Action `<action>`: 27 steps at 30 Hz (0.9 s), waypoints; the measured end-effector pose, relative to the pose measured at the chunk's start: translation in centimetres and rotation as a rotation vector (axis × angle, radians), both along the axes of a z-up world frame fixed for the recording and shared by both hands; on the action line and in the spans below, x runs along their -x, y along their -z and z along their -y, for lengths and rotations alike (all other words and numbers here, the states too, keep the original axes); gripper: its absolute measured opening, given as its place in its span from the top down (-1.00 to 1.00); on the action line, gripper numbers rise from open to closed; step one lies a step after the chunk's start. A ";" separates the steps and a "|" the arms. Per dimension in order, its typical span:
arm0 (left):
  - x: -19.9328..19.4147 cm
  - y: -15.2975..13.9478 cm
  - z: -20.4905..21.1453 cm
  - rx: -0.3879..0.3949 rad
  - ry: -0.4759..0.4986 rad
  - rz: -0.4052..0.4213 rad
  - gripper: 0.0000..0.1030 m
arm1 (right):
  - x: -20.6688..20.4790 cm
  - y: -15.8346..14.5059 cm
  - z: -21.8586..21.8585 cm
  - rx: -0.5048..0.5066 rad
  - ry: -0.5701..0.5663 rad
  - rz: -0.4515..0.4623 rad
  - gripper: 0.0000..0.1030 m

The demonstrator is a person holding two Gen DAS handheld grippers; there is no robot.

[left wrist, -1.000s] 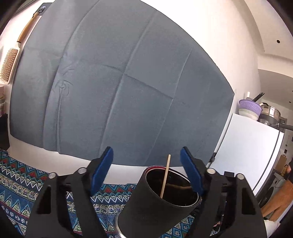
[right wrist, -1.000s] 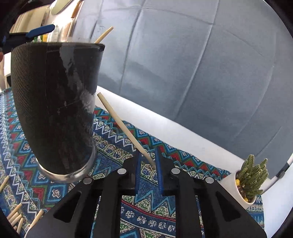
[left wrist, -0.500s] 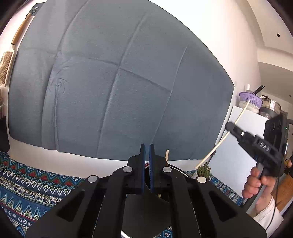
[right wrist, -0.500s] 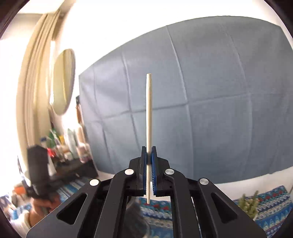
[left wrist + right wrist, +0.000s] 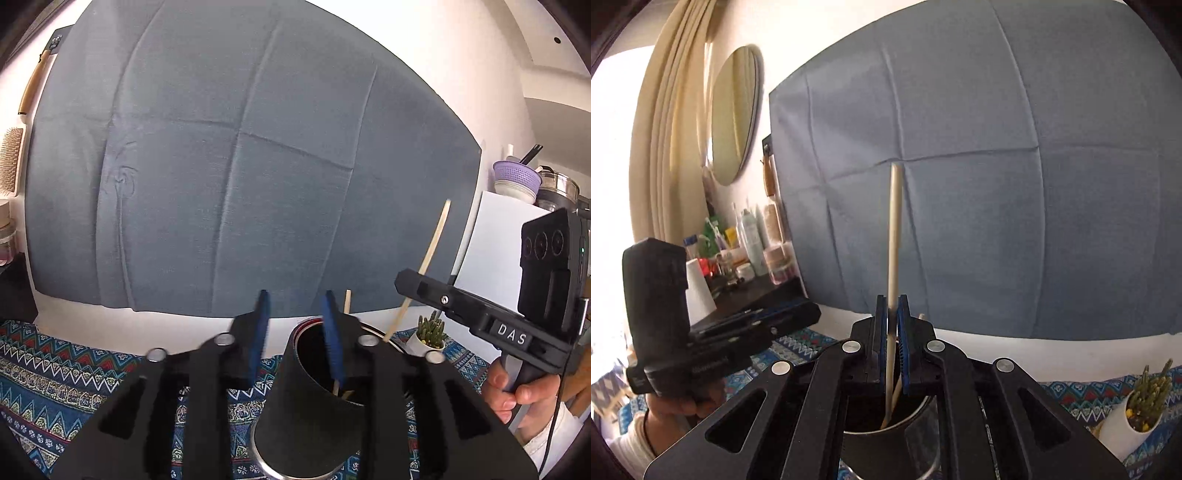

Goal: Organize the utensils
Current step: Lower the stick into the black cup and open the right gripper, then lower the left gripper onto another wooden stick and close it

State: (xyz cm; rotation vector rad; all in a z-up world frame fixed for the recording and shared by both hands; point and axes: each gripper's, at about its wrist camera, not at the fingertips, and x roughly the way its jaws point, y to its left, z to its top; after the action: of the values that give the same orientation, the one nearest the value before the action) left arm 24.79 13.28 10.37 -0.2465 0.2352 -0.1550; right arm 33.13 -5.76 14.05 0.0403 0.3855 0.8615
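A black cup (image 5: pixel 314 406) stands on the patterned tablecloth with one wooden chopstick (image 5: pixel 347 301) leaning inside. My left gripper (image 5: pixel 295 314) hovers at its near rim. Its jaws are opening, one blue pad outside the wall and one over the mouth, neither pressing. In the right wrist view my right gripper (image 5: pixel 893 306) holds a second chopstick (image 5: pixel 895 229) upright above the cup (image 5: pixel 886 443), lower end dipping into the mouth. Its jaws are starting to open, with the stick still between the pads. The left wrist view shows that right gripper (image 5: pixel 402 280) and its chopstick (image 5: pixel 432 251) from the side.
A small cactus in a white pot (image 5: pixel 428 332) stands just right of the cup, also seen in the right wrist view (image 5: pixel 1137 413). A grey-blue sheet (image 5: pixel 240 166) covers the wall behind. A dark shelf of bottles (image 5: pixel 750 236) sits far left. A hand (image 5: pixel 517 398) holds the right gripper.
My left jaws went from wide apart around the cup to shut, then partly apart again. My right gripper rose from the table, turned its chopstick upright and brought it over the cup.
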 end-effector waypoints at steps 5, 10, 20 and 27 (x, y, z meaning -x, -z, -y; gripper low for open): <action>0.5 -0.7 0.4 -0.049 -0.034 -0.012 -0.75 | 0.4 -0.2 2.8 0.010 0.054 -0.003 -0.07; 1.2 -1.0 1.7 -0.124 -0.050 -0.076 -0.88 | 1.7 -1.4 6.0 0.038 0.087 0.013 -0.49; 4.0 -1.4 2.5 -0.170 -0.133 -0.268 -0.88 | 6.8 -1.1 8.2 0.196 0.110 0.009 -0.83; 6.4 0.5 4.1 -0.246 -0.139 -0.387 -0.88 | 9.2 2.7 8.2 0.332 0.094 -0.148 -0.84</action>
State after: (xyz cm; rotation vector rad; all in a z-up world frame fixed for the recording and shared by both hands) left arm 18.34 9.19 9.89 -0.0449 0.6152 0.0621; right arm 23.90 -13.93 11.32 -0.1844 0.6563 0.6954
